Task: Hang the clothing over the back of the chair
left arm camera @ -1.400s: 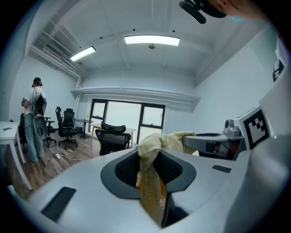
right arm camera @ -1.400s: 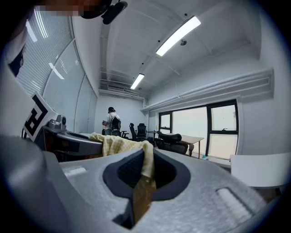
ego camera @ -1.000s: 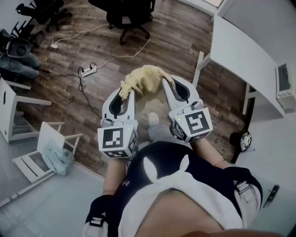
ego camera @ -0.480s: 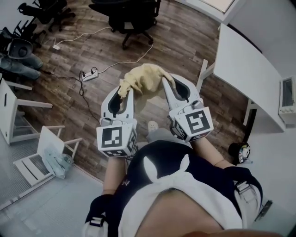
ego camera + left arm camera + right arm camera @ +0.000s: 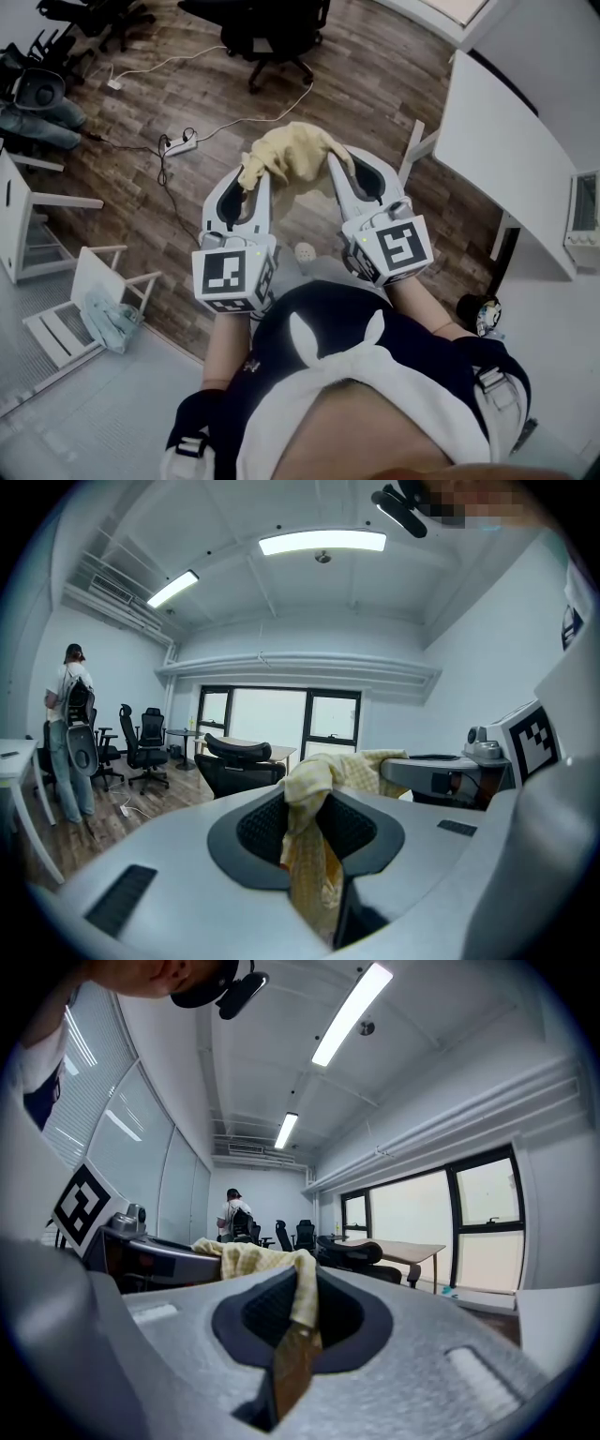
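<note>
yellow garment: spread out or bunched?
Bunched. The yellow garment sits in a crumpled heap between the left gripper and right gripper, each shut on a pinch of cloth; no flat span shows.

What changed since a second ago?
The person shifted a little, so the desk slid lower-right in the head view. Nothing was grabbed or dropped. The left hand-held gripper and the right hand-held gripper still clamp the cloth between them.

Part of the yellow clothing [image 5: 291,155] is swallowed between the pinching jaws of the left gripper [image 5: 251,180] and the right gripper [image 5: 334,164]. Ahead of both, the black office chair [image 5: 272,23] is cut off by the top edge. Far off to the left gripper's left, a person [image 5: 67,724] is seen too small for detail.
</note>
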The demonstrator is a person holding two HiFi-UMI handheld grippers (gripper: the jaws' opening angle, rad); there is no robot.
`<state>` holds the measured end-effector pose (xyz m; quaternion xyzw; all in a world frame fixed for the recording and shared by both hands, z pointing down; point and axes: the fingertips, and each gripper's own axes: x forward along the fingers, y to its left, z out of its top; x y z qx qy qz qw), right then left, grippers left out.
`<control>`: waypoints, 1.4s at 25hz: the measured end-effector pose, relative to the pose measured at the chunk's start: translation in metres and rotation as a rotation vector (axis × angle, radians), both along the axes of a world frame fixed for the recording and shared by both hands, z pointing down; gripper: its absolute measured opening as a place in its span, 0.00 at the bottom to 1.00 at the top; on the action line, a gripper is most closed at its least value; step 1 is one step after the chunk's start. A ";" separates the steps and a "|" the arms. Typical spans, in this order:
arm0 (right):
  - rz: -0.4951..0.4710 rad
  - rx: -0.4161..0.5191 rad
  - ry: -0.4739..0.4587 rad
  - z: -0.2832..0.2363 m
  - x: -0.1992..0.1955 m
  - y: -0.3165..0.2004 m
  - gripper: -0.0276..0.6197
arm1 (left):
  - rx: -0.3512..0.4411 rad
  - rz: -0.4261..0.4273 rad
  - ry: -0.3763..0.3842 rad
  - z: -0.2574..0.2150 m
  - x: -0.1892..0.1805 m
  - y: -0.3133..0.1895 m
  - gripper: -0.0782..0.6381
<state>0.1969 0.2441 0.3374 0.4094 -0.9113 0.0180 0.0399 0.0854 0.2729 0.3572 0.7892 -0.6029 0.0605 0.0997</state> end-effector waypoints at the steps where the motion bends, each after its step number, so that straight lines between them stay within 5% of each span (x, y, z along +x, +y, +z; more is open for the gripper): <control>1: -0.001 0.002 -0.003 0.000 0.000 -0.002 0.08 | -0.002 -0.001 -0.002 0.000 0.000 -0.002 0.24; 18: 0.015 -0.017 -0.014 0.009 -0.019 -0.068 0.08 | -0.020 0.018 -0.013 0.007 -0.018 -0.073 0.24; 35: 0.021 0.002 0.019 -0.001 -0.119 -0.185 0.08 | 0.003 0.028 0.006 -0.001 -0.116 -0.191 0.24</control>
